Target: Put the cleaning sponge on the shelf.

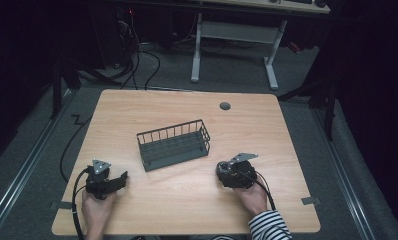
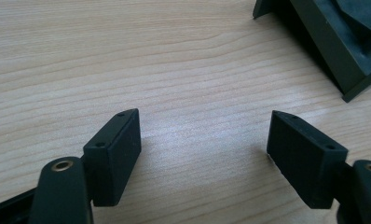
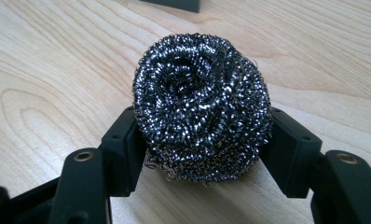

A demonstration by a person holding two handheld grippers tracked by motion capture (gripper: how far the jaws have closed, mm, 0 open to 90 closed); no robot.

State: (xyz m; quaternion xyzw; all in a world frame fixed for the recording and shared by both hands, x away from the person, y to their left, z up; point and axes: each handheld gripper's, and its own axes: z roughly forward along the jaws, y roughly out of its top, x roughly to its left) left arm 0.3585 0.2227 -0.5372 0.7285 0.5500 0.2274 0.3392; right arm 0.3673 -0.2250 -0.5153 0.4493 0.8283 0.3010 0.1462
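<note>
A round steel wool scourer (image 3: 202, 93) rests on the wooden table (image 1: 187, 200), and my right gripper (image 3: 203, 142) is shut on it, one pad pressed against each side. In the high view the scourer (image 1: 222, 168) lies at the table's front right, in front of the right gripper (image 1: 227, 173). My left gripper (image 2: 204, 140) stands open over bare wood with nothing between its fingers. It sits at the front left (image 1: 121, 180), held by a hand. A dark wire basket (image 1: 173, 145) stands in the middle of the table between the two grippers.
The basket's corner (image 2: 342, 42) shows beyond the left gripper's jaws to the upper right. A round grommet hole (image 1: 225, 106) lies near the table's far edge. A white desk frame (image 1: 234, 45) and cables stand on the floor beyond the table.
</note>
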